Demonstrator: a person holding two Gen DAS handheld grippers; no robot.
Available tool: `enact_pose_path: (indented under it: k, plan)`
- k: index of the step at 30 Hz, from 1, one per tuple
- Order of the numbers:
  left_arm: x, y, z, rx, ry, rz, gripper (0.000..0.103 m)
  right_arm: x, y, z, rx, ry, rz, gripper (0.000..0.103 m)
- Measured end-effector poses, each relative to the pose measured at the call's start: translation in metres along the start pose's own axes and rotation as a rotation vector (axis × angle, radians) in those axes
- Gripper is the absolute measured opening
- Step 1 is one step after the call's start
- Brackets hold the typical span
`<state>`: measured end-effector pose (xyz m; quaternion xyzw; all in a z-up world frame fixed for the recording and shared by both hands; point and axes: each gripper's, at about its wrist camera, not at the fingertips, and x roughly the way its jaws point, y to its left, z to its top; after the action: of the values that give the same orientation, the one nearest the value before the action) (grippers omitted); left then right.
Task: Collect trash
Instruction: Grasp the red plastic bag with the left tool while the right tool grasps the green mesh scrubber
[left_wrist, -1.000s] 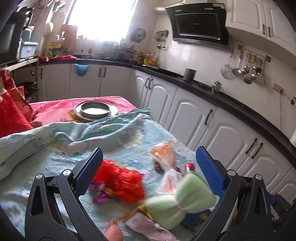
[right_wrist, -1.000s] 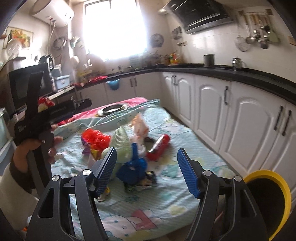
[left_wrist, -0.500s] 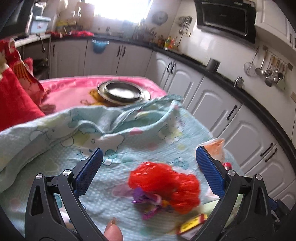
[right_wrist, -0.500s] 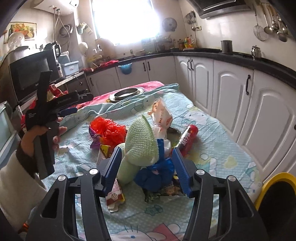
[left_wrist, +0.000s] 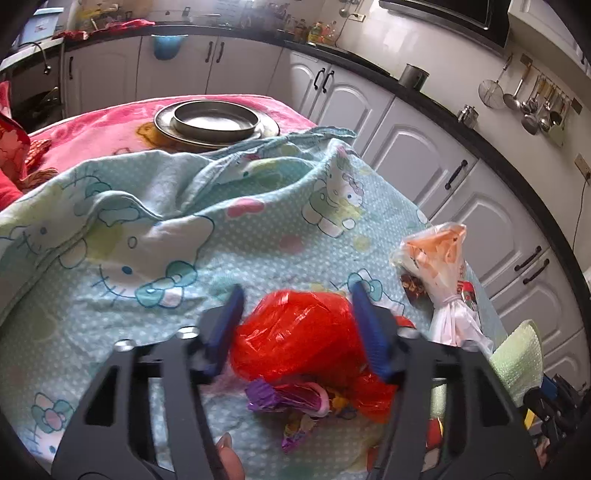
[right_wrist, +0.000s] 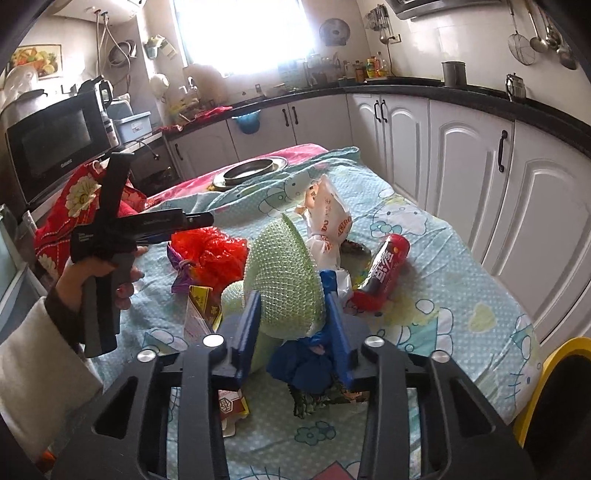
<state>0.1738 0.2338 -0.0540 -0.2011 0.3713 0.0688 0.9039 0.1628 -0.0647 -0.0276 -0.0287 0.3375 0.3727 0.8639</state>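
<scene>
Both pairs of fingers now narrower, closing: left gripper around red bag, right gripper around green foam net.

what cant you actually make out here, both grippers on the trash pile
- Left wrist view: whether the closing jaws of the left gripper press the red plastic bag between them; motion blur.
- Right wrist view: what the blue bag holds; the green foam net and the closing right gripper cover it.
- Right wrist view: the yellow bin; cut off by the frame edge.
- Both views: wrapper print; too small.
</scene>
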Motion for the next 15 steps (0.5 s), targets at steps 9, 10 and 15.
enact_pose_path:
  k: [9,10,15]
  plan:
    - [-0.019,-0.017,-0.002,0.030,-0.045,-0.019,0.003,-0.021,0.002,0.000,-0.013,-0.067,0.014,0.025]
    - [-0.023,-0.020,-0.002,0.038,-0.057,-0.021,0.003,-0.023,0.002,0.000,-0.013,-0.076,0.014,0.024]
    - [-0.047,-0.036,0.001,0.061,-0.115,-0.040,0.002,-0.040,0.000,0.005,-0.004,-0.132,0.015,0.024]
